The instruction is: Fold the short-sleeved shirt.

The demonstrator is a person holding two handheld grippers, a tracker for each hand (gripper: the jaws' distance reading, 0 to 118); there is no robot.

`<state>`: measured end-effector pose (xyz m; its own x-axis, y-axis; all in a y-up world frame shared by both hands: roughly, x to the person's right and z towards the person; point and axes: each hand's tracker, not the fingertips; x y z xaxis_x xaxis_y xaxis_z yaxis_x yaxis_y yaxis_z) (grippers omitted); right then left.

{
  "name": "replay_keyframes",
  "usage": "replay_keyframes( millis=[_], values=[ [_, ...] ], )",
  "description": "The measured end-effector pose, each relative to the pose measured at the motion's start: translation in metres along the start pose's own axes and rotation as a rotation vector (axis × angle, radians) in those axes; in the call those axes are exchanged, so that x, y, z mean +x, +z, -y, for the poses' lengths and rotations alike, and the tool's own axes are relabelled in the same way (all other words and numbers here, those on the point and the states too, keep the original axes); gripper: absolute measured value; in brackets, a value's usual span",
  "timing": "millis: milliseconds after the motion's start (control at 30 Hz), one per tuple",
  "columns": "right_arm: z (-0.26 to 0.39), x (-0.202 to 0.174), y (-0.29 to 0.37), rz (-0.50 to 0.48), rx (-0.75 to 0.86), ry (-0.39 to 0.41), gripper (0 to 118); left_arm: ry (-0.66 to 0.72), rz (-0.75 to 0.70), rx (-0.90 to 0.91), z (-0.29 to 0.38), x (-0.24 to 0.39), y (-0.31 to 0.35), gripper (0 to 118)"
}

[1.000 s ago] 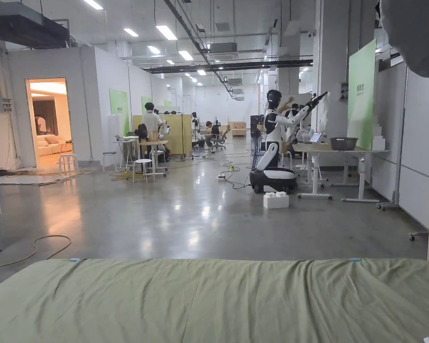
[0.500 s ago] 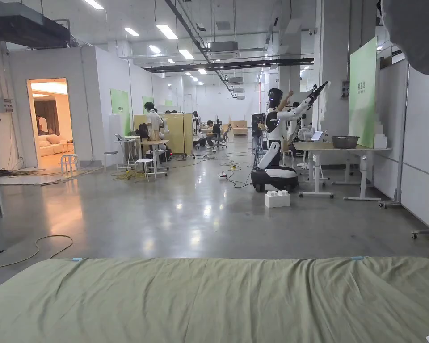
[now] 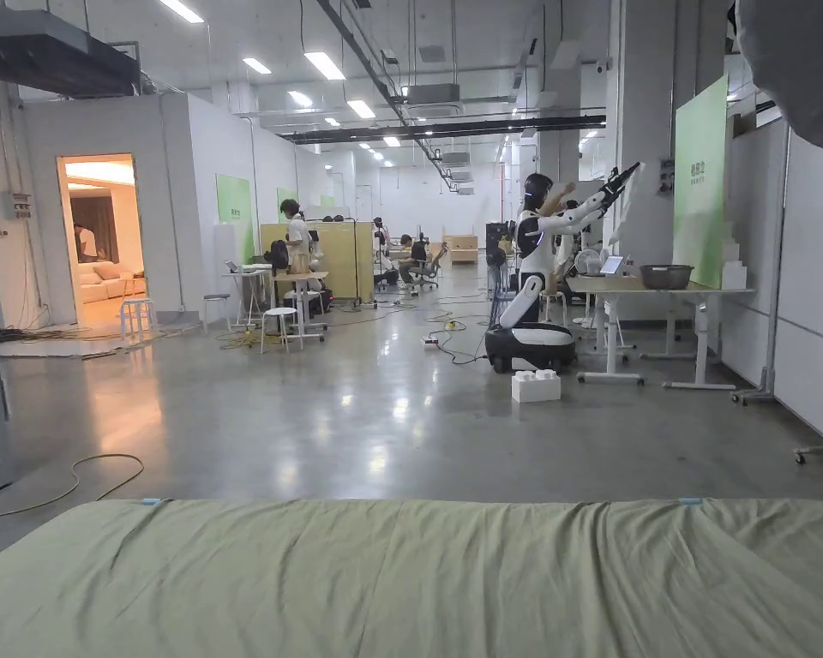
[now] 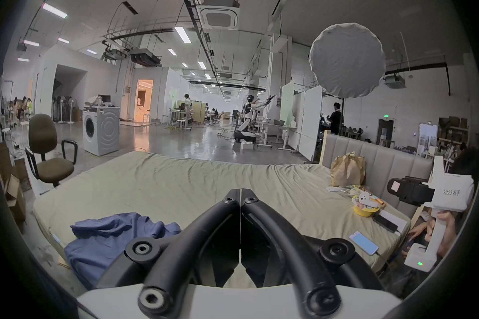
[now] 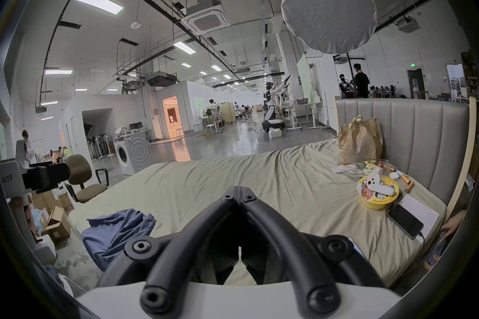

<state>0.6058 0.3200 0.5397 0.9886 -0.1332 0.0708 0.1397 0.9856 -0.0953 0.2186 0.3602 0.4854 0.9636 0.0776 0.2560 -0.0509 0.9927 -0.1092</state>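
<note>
Left tool (image 4: 241, 197) and right tool (image 5: 238, 192) each hovered clenched and empty above the green bed (image 4: 181, 182). The crumpled blue shirt (image 4: 108, 236) lay at eight o'clock from both, near the bed's edge, untouched. The gripper views showed it; the head view showed bare bed (image 3: 401, 583), then floor (image 3: 358, 411).

L gripper (image 4: 241, 191) jaws closed, empty; R gripper (image 5: 239, 188) same, held in hand (image 4: 440, 228).
</note>
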Motion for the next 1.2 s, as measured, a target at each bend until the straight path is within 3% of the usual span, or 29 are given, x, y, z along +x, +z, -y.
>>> replay_keyframes(
  millis=[400,600,767,867,933,1000,1033,1200],
  values=[
    [-0.005,-0.004,0.004,-0.005,0.006,0.032,0,-0.029,0.011,0.035,-0.001,0.004,0.004,0],
    [0.000,-0.004,0.003,-0.012,-0.010,0.010,0,-0.017,0.001,0.012,0.003,-0.002,0.002,0],
    [0.011,-0.003,0.005,-0.021,-0.044,0.027,0,0.148,-0.009,-0.061,0.008,-0.042,-0.002,2],
    [0.021,-0.001,0.001,-0.032,-0.093,0.019,0,0.121,-0.023,-0.176,0.024,-0.079,-0.014,19],
    [0.028,0.000,-0.002,-0.043,-0.128,0.009,0,0.120,-0.053,-0.268,0.043,-0.107,-0.027,51],
    [0.034,-0.001,-0.006,-0.043,-0.155,0.009,0,0.148,-0.120,-0.380,0.067,-0.134,-0.048,93],
    [0.035,-0.002,-0.007,-0.045,-0.164,0.007,0,0.144,-0.131,-0.397,0.075,-0.142,-0.054,100],
    [0.046,-0.002,-0.022,-0.053,-0.242,-0.030,0,0.083,-0.205,-0.493,0.132,-0.190,-0.118,101]
  ],
)
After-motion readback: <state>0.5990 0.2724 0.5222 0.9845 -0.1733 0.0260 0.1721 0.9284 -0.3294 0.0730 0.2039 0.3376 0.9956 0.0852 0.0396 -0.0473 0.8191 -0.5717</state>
